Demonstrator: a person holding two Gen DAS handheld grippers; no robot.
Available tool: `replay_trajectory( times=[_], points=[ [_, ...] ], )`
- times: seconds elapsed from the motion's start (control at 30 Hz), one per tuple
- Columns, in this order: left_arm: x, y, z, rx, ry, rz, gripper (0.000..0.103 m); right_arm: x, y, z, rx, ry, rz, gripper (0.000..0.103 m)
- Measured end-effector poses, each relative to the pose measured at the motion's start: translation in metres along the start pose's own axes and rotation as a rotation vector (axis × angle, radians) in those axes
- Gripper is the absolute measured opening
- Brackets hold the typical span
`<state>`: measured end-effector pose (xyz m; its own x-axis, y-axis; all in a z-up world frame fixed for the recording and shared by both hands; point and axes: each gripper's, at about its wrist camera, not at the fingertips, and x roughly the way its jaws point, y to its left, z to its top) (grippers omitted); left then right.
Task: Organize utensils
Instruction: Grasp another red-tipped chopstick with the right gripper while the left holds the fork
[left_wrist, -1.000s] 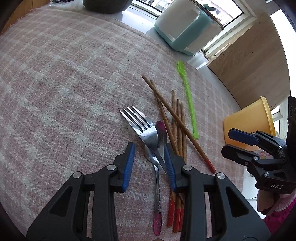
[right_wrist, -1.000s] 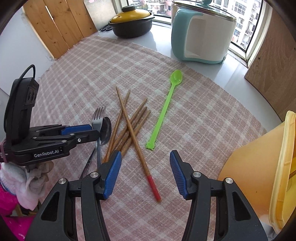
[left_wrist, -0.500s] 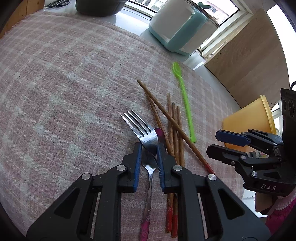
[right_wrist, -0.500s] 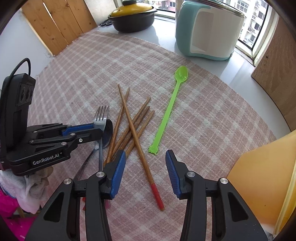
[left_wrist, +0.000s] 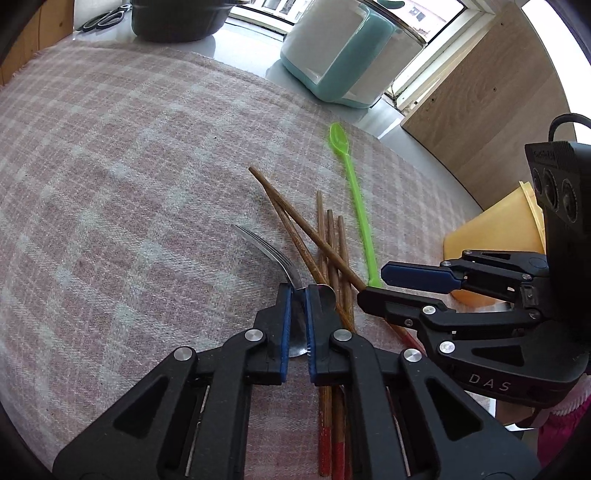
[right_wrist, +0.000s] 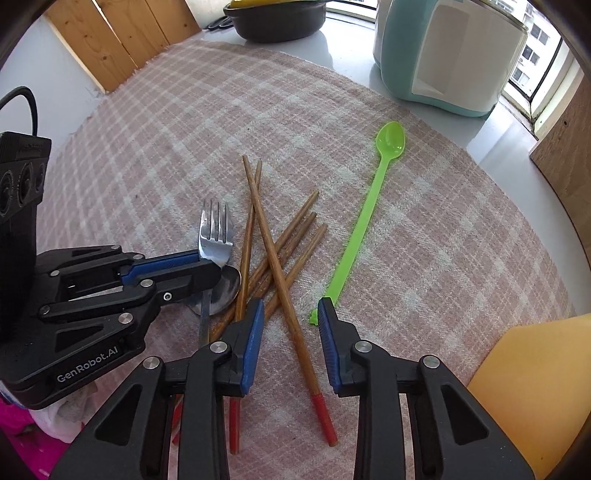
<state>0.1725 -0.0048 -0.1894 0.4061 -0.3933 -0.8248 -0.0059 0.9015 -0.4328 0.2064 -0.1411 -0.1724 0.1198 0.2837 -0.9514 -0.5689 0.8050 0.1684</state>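
1. Gripping the fork (left_wrist: 271, 255) at its neck, the left gripper (left_wrist: 296, 295) has its jaws clenched over the plaid cloth (left_wrist: 110, 192).
2. The right gripper (right_wrist: 290, 314) straddles one chopstick (right_wrist: 280, 280), jaws closing, not yet touching.
3. The green spoon (right_wrist: 364, 218) lies just beside.

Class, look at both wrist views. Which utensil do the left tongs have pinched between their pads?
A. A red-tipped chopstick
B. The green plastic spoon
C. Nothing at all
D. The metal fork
D. The left tongs are shut on the metal fork, whose tines stick out past the blue pads; the green plastic spoon lies untouched on the cloth.
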Motion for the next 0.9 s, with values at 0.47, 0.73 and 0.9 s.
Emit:
replay_trajectory(
  times=[0.47,0.73,0.9],
  points=[
    [0.006,0.0,0.005,-0.003,0.017,-0.001,0.004,0.013,0.009,0.008,-0.048,0.037,-0.022,0.008],
    [0.0,0.0,0.003,-0.014,0.016,-0.01,0.002,0.01,0.007,0.01,-0.008,0.021,0.0,0.005],
    [-0.011,-0.006,0.001,-0.005,0.002,-0.022,0.001,-0.004,0.003,0.007,0.019,-0.015,0.009,0.005]
  ],
)
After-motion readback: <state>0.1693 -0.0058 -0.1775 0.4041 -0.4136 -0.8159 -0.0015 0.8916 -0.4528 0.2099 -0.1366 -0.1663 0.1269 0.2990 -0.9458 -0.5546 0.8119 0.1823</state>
